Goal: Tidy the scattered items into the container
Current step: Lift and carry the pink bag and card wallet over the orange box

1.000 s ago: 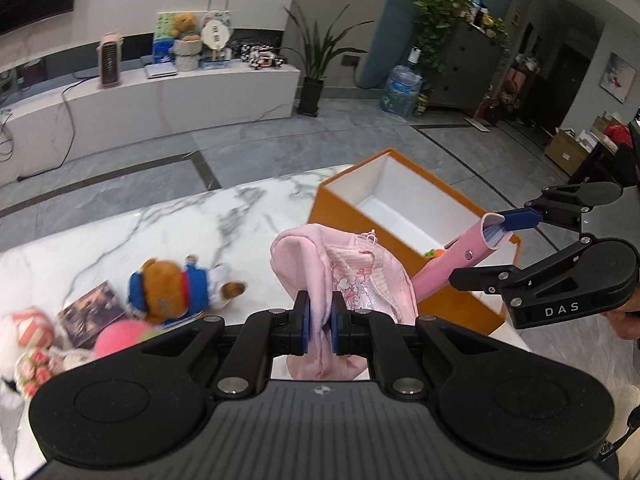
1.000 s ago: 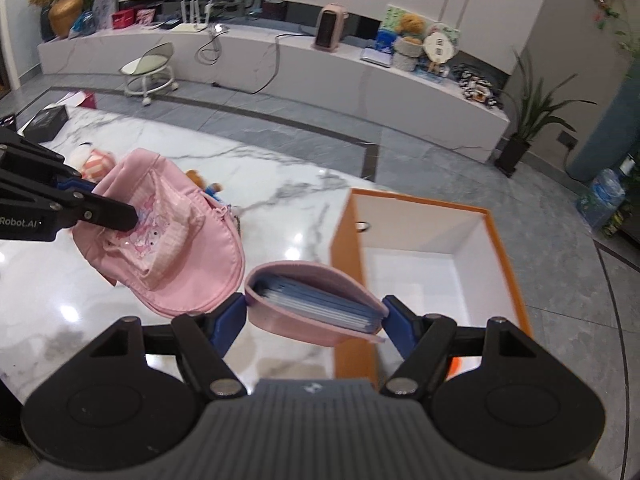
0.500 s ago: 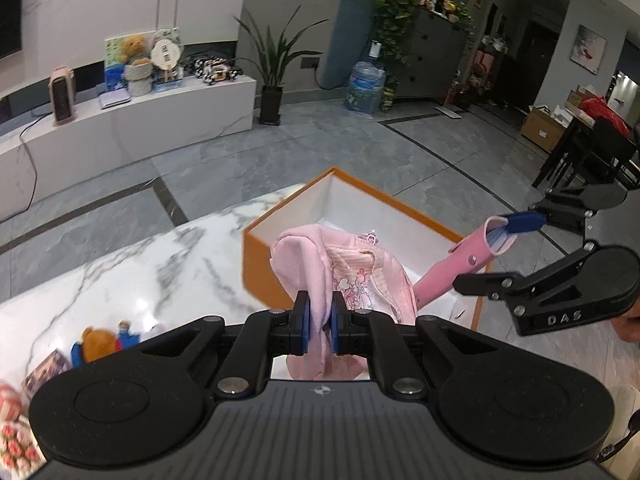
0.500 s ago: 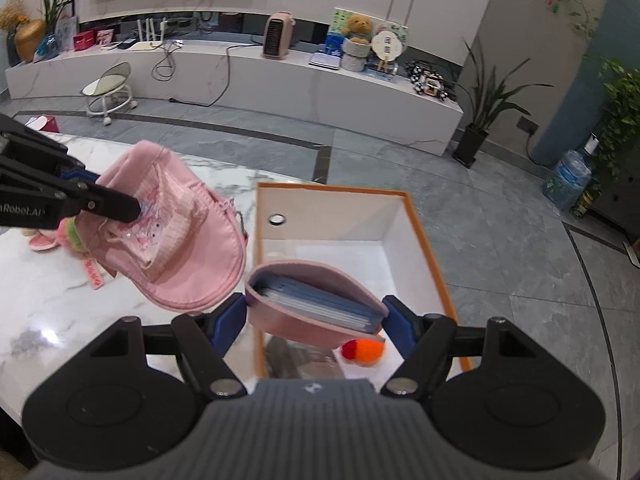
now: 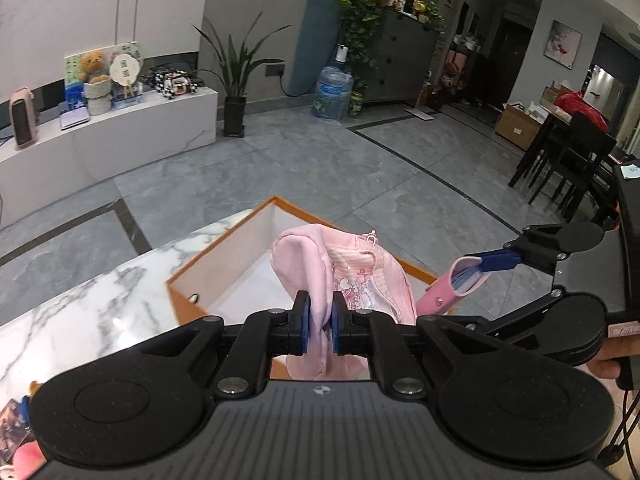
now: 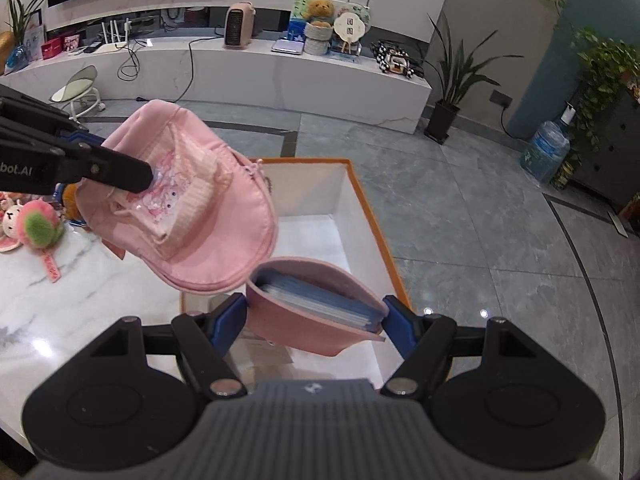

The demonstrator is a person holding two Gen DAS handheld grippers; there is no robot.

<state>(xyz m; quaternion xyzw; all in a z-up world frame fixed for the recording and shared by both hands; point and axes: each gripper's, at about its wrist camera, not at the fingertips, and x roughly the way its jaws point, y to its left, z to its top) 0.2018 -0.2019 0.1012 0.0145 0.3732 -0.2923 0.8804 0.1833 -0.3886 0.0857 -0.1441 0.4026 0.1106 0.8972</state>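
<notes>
- The left gripper point(image 5: 319, 322) is clenched on a fold of the soft pink fabric backpack with a cartoon print point(image 5: 352, 280), which hangs just ahead of its fingers.
- The right gripper point(image 6: 314, 314) grasps the pink pouch-like case with blue sheets inside point(image 6: 316, 304) across its width, pads pressing both ends.
- Beyond and below both grippers sits the orange-walled, white-lined open box point(image 6: 368, 216) on the white marble table point(image 6: 60, 300); both loads hang over its opening.
- Step in hand, as I judge it: carrying both items to the box for dropping.
- Next move calls for lowering each load inside the walls, then letting go; plush toys point(image 6: 34, 226) to the left gripper's far side remain.
</notes>
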